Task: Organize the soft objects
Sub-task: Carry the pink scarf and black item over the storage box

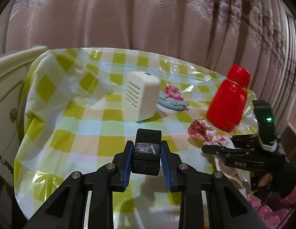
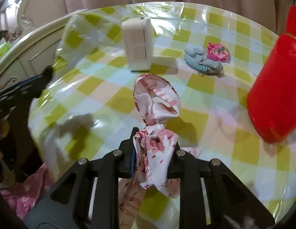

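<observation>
With the left gripper (image 1: pixel 146 152) pinching a black strap roll (image 1: pixel 147 150) and the right gripper (image 2: pixel 153 148) clamped on a knotted red-and-white cloth (image 2: pixel 157 103), the dangling cloth, blurred here, could probably sweep the red flask (image 2: pixel 276 87) at three o'clock.

A black ribbed fabric roll (image 1: pixel 147 150) with a band of clear tape round its middle stands upright, pinched at its sides. A white cloth printed in red (image 2: pixel 156 118) (knotted partway, its upper end a loose loop) rises from its clamped lower part. Far back on the desk lie a pale blue plush toy (image 2: pixel 203 62) and, touching it, a pink round pouch (image 2: pixel 217 52).
</observation>
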### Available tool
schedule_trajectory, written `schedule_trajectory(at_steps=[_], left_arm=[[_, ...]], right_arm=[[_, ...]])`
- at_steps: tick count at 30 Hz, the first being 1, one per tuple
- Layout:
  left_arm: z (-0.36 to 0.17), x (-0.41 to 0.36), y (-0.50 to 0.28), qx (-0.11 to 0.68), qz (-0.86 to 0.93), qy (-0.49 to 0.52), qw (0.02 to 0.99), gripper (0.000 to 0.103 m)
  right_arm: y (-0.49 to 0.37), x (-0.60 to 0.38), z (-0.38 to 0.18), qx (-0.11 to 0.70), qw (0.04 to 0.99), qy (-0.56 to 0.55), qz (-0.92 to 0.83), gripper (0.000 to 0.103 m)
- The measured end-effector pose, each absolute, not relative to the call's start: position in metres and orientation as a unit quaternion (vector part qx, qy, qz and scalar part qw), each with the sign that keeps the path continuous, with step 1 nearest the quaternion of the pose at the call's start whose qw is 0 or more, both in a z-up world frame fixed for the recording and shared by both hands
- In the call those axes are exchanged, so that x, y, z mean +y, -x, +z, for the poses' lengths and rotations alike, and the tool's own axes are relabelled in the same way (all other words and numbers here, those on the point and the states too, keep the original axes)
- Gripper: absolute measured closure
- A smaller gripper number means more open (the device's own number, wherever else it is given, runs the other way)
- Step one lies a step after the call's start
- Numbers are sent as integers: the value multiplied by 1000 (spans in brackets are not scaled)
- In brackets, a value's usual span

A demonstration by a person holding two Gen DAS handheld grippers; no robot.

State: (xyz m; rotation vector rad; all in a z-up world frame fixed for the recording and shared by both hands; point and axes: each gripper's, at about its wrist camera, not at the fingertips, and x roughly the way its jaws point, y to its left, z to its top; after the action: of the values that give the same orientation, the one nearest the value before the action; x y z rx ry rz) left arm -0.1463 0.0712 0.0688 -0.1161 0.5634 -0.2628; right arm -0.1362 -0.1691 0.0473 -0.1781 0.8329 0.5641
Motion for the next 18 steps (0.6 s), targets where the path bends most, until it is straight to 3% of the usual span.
schedule_trajectory(at_steps=[18], left_arm=[[48, -55, 122, 413, -180, -16, 892, 74]], right_arm=[[182, -263, 65, 434, 873, -20, 223, 78]])
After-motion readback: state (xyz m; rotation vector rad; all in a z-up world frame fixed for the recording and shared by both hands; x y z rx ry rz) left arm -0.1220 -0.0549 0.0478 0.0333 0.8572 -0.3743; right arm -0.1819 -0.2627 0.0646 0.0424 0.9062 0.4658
